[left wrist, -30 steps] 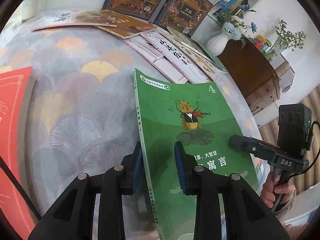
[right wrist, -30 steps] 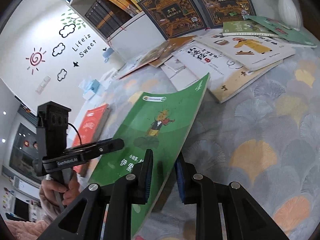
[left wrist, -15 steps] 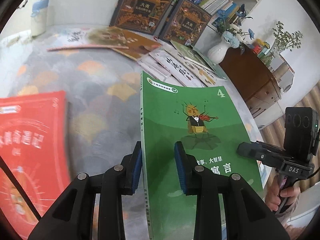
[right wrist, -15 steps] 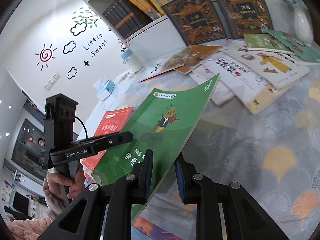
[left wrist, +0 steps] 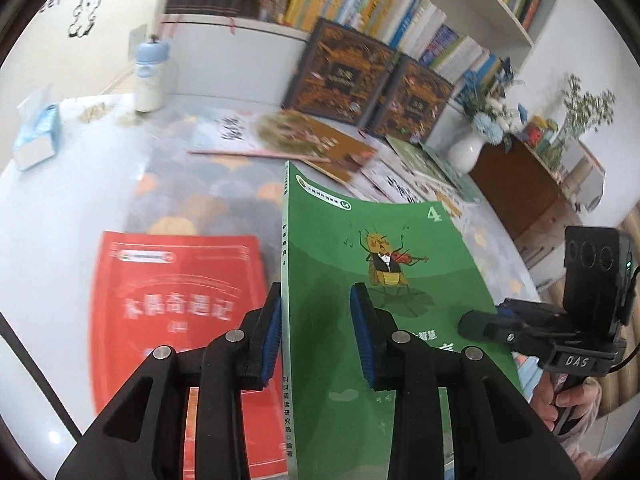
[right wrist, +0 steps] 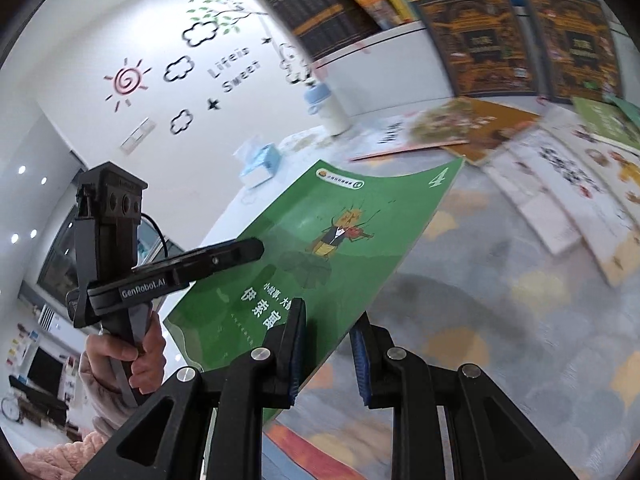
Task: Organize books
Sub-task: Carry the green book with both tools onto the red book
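Observation:
A thin green book (left wrist: 372, 280) with a violin-playing insect and a "4" on its cover is held in the air between both grippers. My left gripper (left wrist: 316, 332) is shut on its spine edge. My right gripper (right wrist: 328, 344) is shut on the opposite long edge of the green book (right wrist: 320, 248). The book tilts above the patterned table. A red book (left wrist: 176, 312) lies flat on the table, below and left of the green one. Each gripper also shows in the other's view, as the right gripper (left wrist: 480, 326) and the left gripper (right wrist: 256, 248).
Several picture books (left wrist: 304, 140) lie spread across the back of the table (left wrist: 208, 196). Two dark ornate books (left wrist: 348, 76) lean against a bookshelf. A blue bottle (left wrist: 149, 76), a tissue box (left wrist: 36, 136) and a white vase (left wrist: 468, 152) stand at the table's edges.
Both grippers have lifted the green book higher and carried it left. The red book has come further under it, and the view has tilted up to the bookshelf.

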